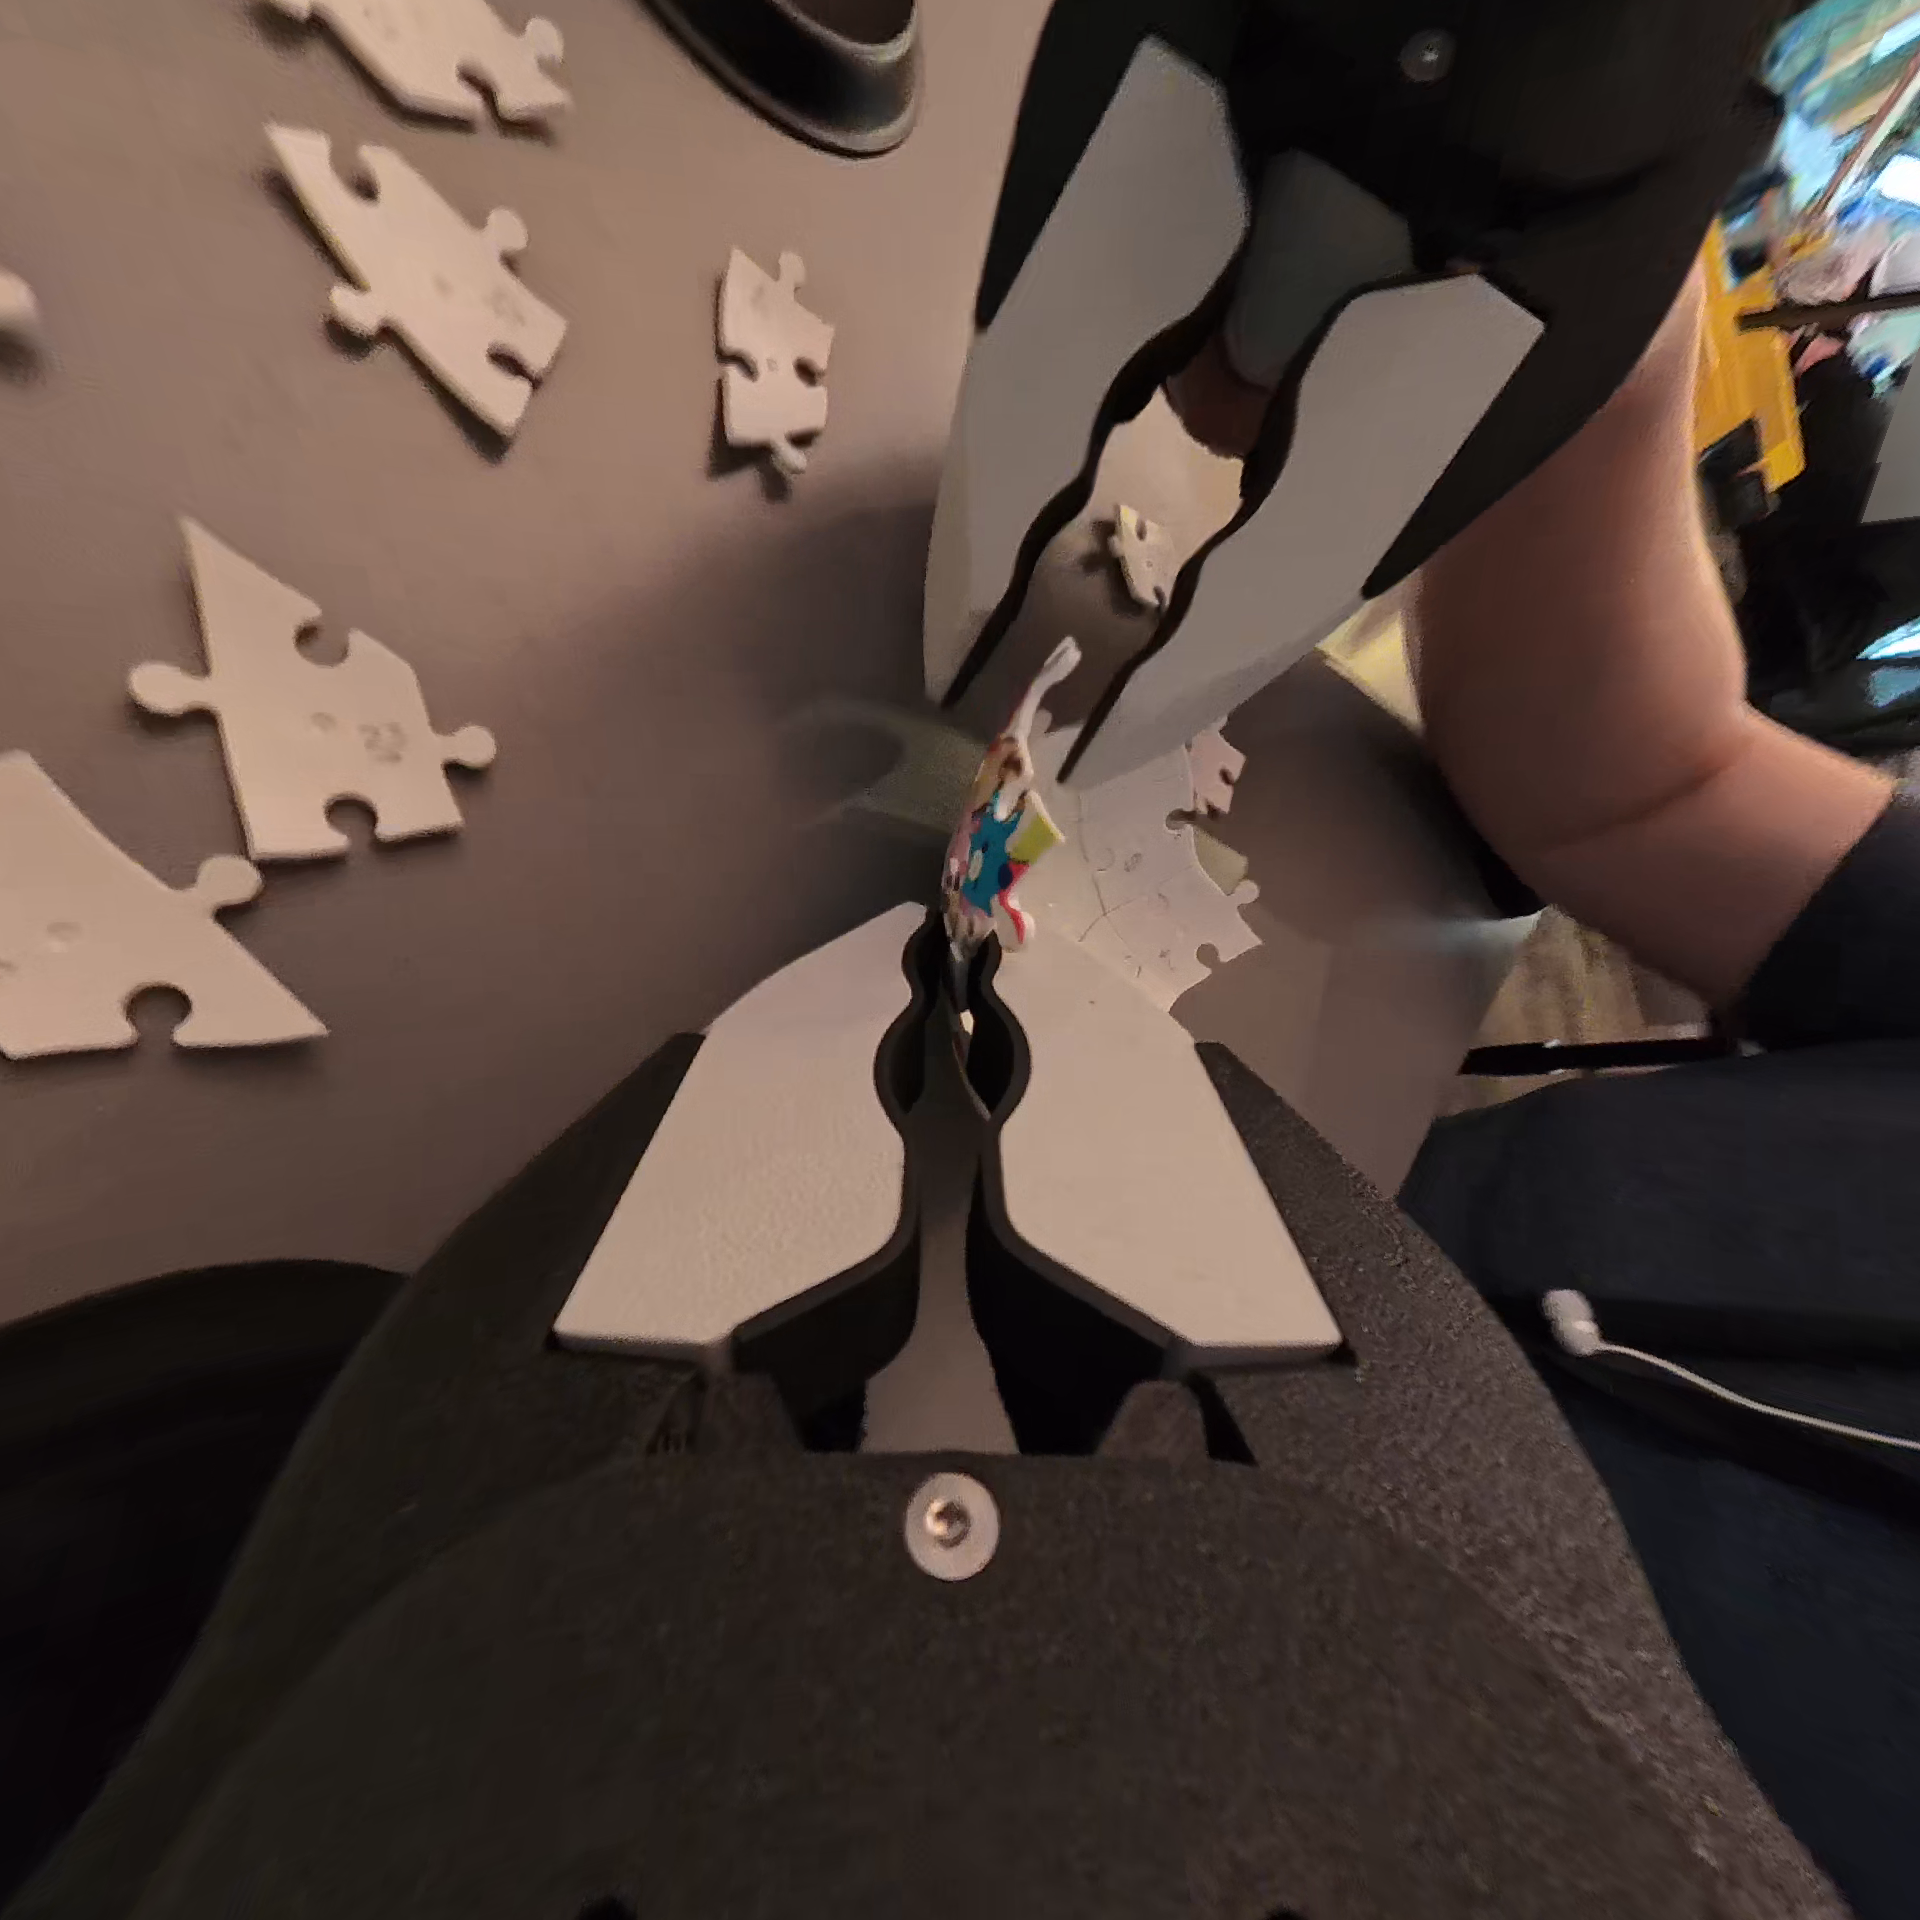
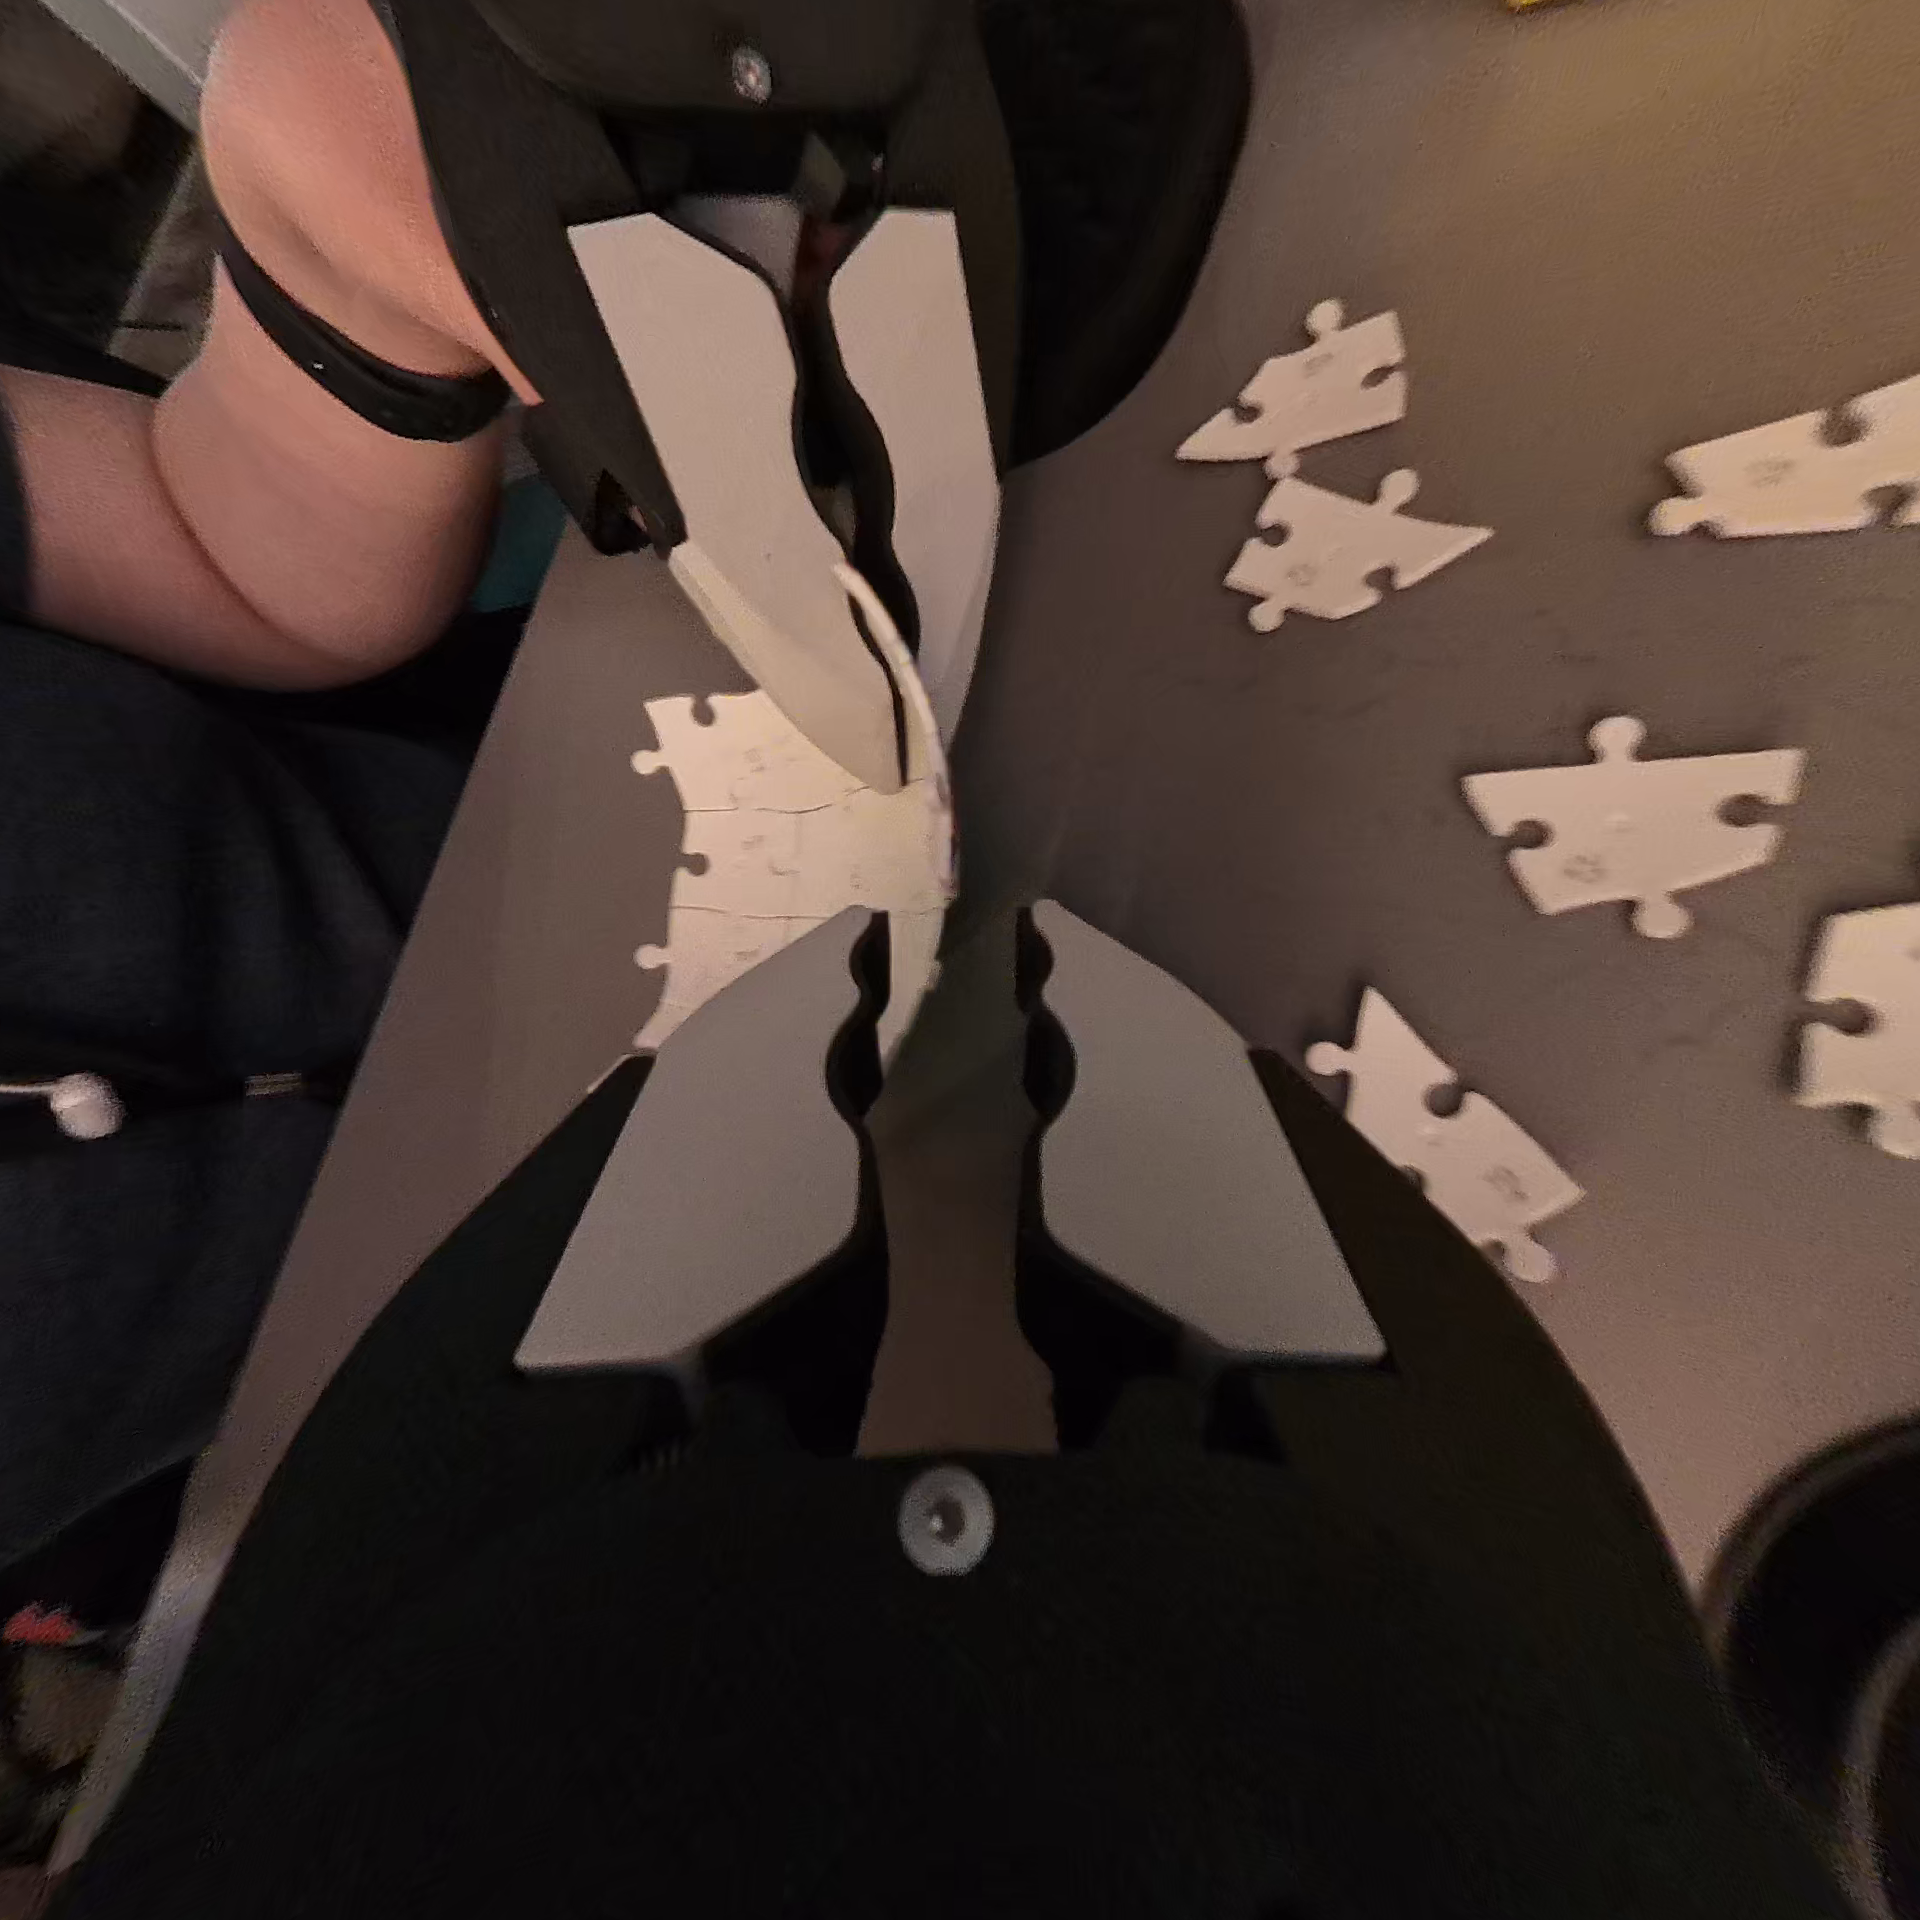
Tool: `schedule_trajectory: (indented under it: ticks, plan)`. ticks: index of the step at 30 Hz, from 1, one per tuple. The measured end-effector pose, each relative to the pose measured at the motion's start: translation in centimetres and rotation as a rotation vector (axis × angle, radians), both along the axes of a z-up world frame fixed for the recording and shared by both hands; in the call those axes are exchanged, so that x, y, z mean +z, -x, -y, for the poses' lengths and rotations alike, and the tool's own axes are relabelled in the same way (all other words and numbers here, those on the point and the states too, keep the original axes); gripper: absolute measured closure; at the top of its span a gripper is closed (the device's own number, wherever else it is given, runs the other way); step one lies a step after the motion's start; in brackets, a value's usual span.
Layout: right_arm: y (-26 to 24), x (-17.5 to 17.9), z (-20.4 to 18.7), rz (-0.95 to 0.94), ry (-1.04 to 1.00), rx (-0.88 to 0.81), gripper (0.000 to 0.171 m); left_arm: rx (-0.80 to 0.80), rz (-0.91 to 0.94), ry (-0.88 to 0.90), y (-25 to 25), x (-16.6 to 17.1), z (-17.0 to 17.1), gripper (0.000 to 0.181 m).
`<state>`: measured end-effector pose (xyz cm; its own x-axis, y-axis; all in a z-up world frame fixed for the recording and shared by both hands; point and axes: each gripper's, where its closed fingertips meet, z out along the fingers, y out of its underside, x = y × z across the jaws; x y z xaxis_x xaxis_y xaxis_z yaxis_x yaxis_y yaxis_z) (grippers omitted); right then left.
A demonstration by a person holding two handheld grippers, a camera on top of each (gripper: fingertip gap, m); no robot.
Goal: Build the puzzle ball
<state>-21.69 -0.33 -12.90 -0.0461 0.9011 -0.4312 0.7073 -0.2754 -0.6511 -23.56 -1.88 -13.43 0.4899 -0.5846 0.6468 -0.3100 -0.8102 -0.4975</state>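
My left gripper (image 1: 961,925) is shut on a curved puzzle piece (image 1: 992,842) with a colourful printed face, held on edge above the grey table (image 1: 623,623). In the right wrist view the left gripper (image 2: 914,769) comes in from the top with the piece's white back (image 2: 902,675) showing. A joined patch of white-backed pieces (image 1: 1143,883) (image 2: 748,831) lies just behind it near the table edge. My right gripper (image 2: 956,914) is open, its fingers on either side of the piece's far end; it also shows in the left wrist view (image 1: 1006,738).
Several loose white-backed pieces lie on the table (image 1: 312,717) (image 1: 426,281) (image 2: 1631,821) (image 2: 1340,551). A black round object (image 1: 821,73) (image 2: 1818,1662) stands at the side. The table edge (image 2: 416,935) runs close by, beside the person's arm (image 1: 1610,675) and lap. The tips of both grippers are at nearly the same place.
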Motion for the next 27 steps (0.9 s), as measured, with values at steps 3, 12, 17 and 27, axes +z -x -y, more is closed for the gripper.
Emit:
schedule_trajectory:
  ticks: [3,12,17,27]
  plan:
    - [-0.1,0.8,-1.6,-0.044,-0.126,-0.043,0.149,0.024,0.000,0.069,0.1,-0.5,0.1,0.179]
    - [0.4,1.2,1.1,-0.070,-0.337,0.167,0.170,0.014,-0.009,0.171,-0.3,-1.2,0.3,0.172]
    - [0.6,-1.0,1.1,0.089,-0.367,0.188,0.170,-0.023,-0.013,0.144,-0.8,-1.0,0.6,0.163]
    - [0.5,-2.0,0.3,0.212,-0.326,0.165,0.170,0.076,-0.101,-0.005,2.2,0.1,-1.6,0.161]
